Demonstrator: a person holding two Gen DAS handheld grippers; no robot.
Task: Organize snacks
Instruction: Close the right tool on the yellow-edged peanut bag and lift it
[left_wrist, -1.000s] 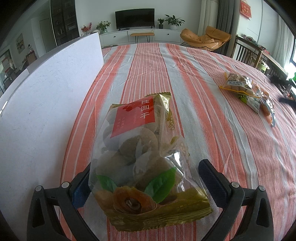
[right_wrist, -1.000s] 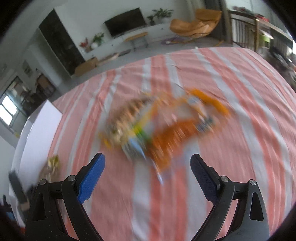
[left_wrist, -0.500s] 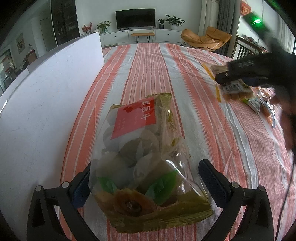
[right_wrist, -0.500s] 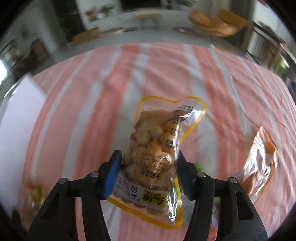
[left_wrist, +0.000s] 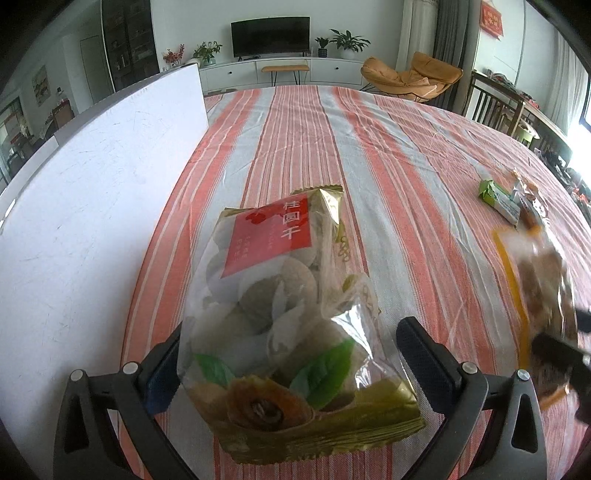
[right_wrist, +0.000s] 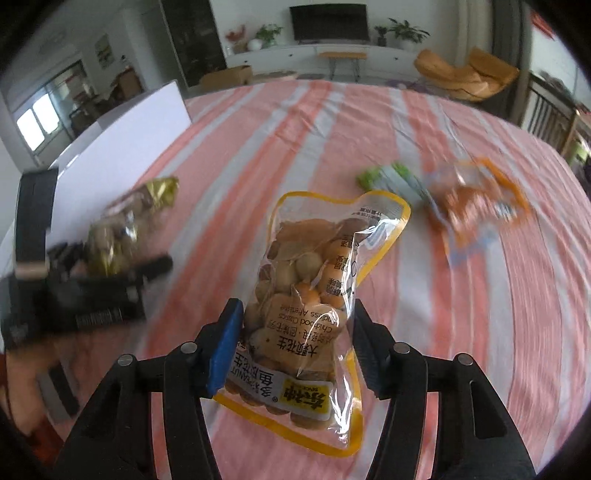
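Your right gripper (right_wrist: 295, 343) had its jaws clamped on the peanut bag (right_wrist: 314, 295), though they were easing apart a little; your left gripper (left_wrist: 288, 354) had its jaws standing wide around the dried longan bag (left_wrist: 284, 317), which lay on the striped tabletop (left_wrist: 388, 155) beside the white board (left_wrist: 92, 192), the right pad clearly off it. To do this carry well, you needed to keep the pinch firm on the bag's lower end, since a slack film pouch can slip, and set it down next to the longan bag without knocking it. The peanut bag read "PEANUT" and "Chidhood Classics Aftertime" with Chinese text; the longan bag's red label read 桂圆干. A green packet (right_wrist: 391, 177) and an orange packet (right_wrist: 476, 199) lay well apart on the tabletop.
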